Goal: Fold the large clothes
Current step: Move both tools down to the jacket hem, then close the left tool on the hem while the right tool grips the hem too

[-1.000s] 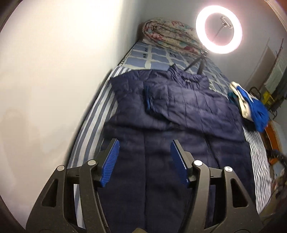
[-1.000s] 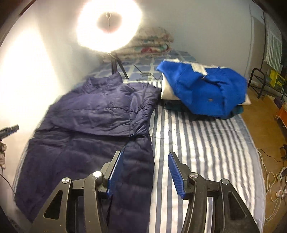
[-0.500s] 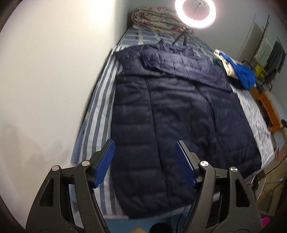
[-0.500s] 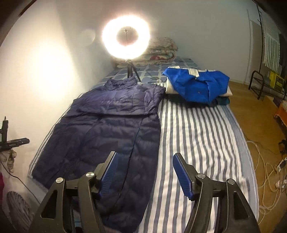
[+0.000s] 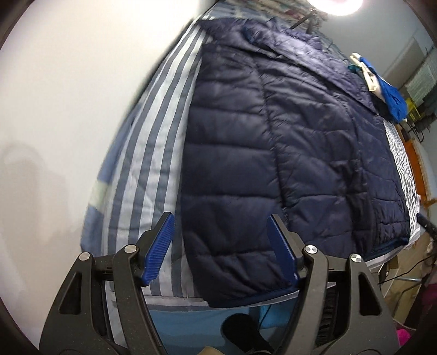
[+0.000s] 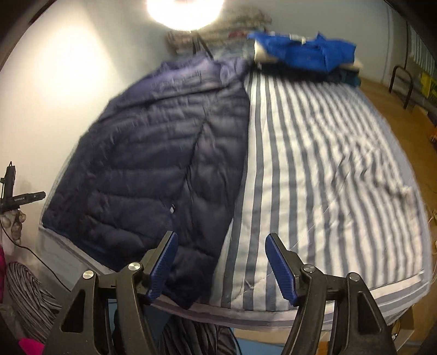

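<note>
So the whole scene is a bed (image 6: 327, 153) with a blue-and-white striped cover, shoved up against a plain white wall (image 5: 68, 109). A navy puffer jacket (image 5: 273, 153) is spread flat on it, hem hanging a bit over the near edge. The left gripper (image 5: 221, 248) has its jaws spread wide with nothing in them, and the jacket's hem corner sits right ahead between the fingers. The right gripper (image 6: 221, 266) is spread and empty too; for it the jacket lies ahead to the left and bare stripes ahead to the right. Way out front by the far end there's a ring light (image 6: 185, 11) glaring, a rolled floral quilt (image 6: 245, 24) behind it, and a pile of clothes (image 6: 308, 52) with something bright blue on top. Off to the right is wooden floor (image 6: 393, 95) and a black metal rack (image 6: 404, 82). Cables trail near the bed's foot.
</note>
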Motion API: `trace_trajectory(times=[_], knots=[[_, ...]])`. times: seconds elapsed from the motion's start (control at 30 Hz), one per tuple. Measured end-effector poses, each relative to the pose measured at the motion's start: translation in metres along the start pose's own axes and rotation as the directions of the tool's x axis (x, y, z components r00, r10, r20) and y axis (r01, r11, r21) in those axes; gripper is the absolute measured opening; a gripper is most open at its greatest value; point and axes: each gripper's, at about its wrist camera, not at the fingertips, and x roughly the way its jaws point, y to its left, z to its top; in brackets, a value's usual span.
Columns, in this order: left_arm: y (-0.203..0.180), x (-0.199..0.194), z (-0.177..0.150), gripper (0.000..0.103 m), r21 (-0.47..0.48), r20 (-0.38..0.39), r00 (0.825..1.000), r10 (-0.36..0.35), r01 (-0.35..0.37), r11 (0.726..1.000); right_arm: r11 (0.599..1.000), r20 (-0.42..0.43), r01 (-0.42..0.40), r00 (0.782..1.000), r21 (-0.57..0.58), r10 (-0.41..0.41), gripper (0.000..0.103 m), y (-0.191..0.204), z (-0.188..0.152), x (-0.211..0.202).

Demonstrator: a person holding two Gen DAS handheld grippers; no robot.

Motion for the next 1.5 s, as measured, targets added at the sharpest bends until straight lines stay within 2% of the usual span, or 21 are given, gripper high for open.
trace_trajectory(times=[0.27, 0.43, 0.53, 0.67, 0.8, 0.83, 0.87, 0.9, 0.93, 1.0, 1.07, 1.2, 1.33, 1.5], knots=[[0.013, 0.02, -0.02, 0.071, -0.042, -0.072, 0.997, -0.016, 0.013, 0.999, 0.993, -0.071, -0.065, 0.995, 0.094, 0.072, 0.069, -0.018, -0.017, 0.034], [0.015, 0.02, -0.034, 0.07, -0.077, -0.082, 0.994, -0.068, 0.062, 0.995, 0.984, -0.075, -0.132, 0.987, 0.119, 0.141, 0.07, -0.019, -0.024, 0.037], [0.013, 0.018, -0.041, 0.061, -0.086, -0.086, 0.991, -0.1, 0.092, 0.992, 0.973, -0.086, -0.19, 0.976, 0.131, 0.202, 0.07, -0.018, -0.028, 0.036], [0.008, 0.015, -0.043, 0.037, -0.073, -0.091, 0.989, -0.114, 0.107, 0.992, 0.952, -0.083, -0.26, 0.958, 0.164, 0.276, 0.068, -0.017, -0.036, 0.036], [0.002, 0.012, -0.042, 0.015, -0.069, -0.078, 0.991, -0.112, 0.106, 0.992, 0.925, -0.092, -0.334, 0.931, 0.184, 0.354, 0.057, -0.01, -0.039, 0.041], [0.001, 0.011, -0.042, 0.014, -0.072, -0.071, 0.991, -0.112, 0.107, 0.992, 0.919, -0.097, -0.349, 0.924, 0.183, 0.37, 0.054, -0.007, -0.038, 0.044], [-0.001, 0.008, -0.042, 0.011, -0.073, -0.062, 0.992, -0.109, 0.105, 0.992, 0.913, -0.103, -0.364, 0.917, 0.186, 0.386, 0.046, -0.005, -0.039, 0.045], [-0.002, 0.006, -0.041, 0.009, -0.073, -0.051, 0.993, -0.109, 0.105, 0.992, 0.911, -0.105, -0.367, 0.915, 0.188, 0.39, 0.037, -0.004, -0.038, 0.046], [-0.004, 0.002, -0.041, 0.008, -0.076, -0.036, 0.993, -0.109, 0.106, 0.991, 0.911, -0.103, -0.366, 0.915, 0.191, 0.39, 0.034, -0.003, -0.038, 0.048], [-0.005, -0.005, -0.038, 0.007, -0.087, -0.007, 0.993, -0.116, 0.115, 0.99, 0.901, -0.09, -0.38, 0.91, 0.209, 0.404, 0.016, -0.004, -0.036, 0.048], [-0.006, -0.012, -0.035, 0.007, -0.106, 0.022, 0.991, -0.13, 0.131, 0.986, 0.898, -0.073, -0.383, 0.911, 0.216, 0.406, 0.009, -0.004, -0.034, 0.045], [-0.011, -0.03, -0.026, 0.006, -0.136, 0.079, 0.985, -0.152, 0.162, 0.977, 0.903, -0.024, -0.39, 0.916, 0.179, 0.401, 0.005, -0.005, -0.026, 0.024], [-0.023, -0.051, -0.01, 0.005, -0.145, 0.144, 0.977, -0.154, 0.175, 0.974, 0.904, 0.058, -0.406, 0.914, 0.135, 0.402, 0.003, -0.002, -0.009, -0.005], [-0.039, -0.088, 0.026, 0.005, -0.147, 0.253, 0.955, -0.152, 0.193, 0.97, 0.907, 0.149, -0.414, 0.905, 0.08, 0.399, 0.002, 0.003, 0.023, -0.035]])
